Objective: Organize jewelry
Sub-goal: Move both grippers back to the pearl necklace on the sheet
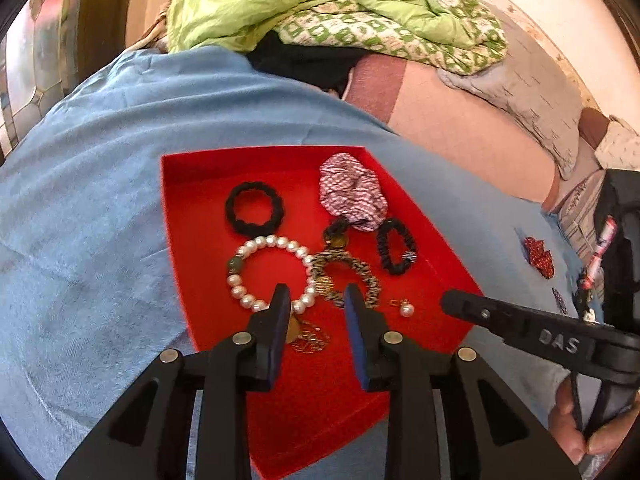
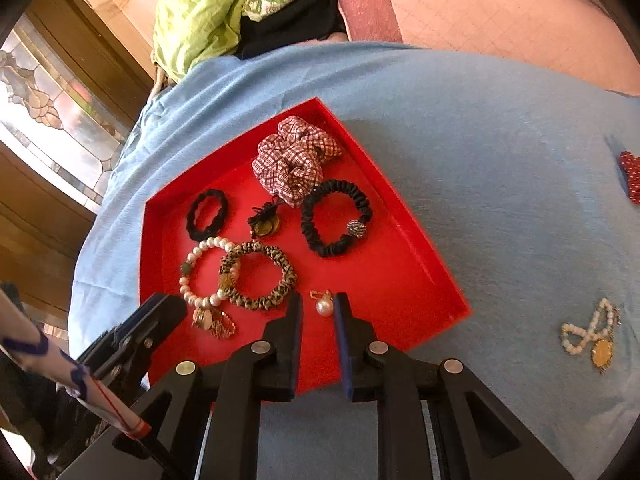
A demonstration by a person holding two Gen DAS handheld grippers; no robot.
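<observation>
A red tray point(image 1: 192, 248) point(image 2: 420, 276) lies on a blue cloth and holds a pearl bracelet point(image 1: 256, 248) point(image 2: 192, 276), a leopard-print scrunchie point(image 1: 360, 272) point(image 2: 276, 264), black hair ties point(image 1: 254, 208) point(image 2: 336, 216), a plaid scrunchie point(image 1: 352, 190) point(image 2: 296, 160), gold pendants point(image 1: 308, 336) point(image 2: 214, 322) and a pearl earring point(image 1: 406, 309) point(image 2: 324, 306). My left gripper point(image 1: 318, 294) is open over the pendants. My right gripper point(image 2: 318, 300) is open with the pearl earring between its fingertips; it also shows in the left wrist view point(image 1: 452, 304).
On the cloth point(image 2: 480, 140) right of the tray lie a pearl necklace with a gold pendant point(image 2: 590, 334) and a red dotted bow point(image 2: 632, 176) point(image 1: 540, 256). A green quilt point(image 1: 320, 0) and pillows lie behind. A glass door point(image 2: 48, 112) is at the left.
</observation>
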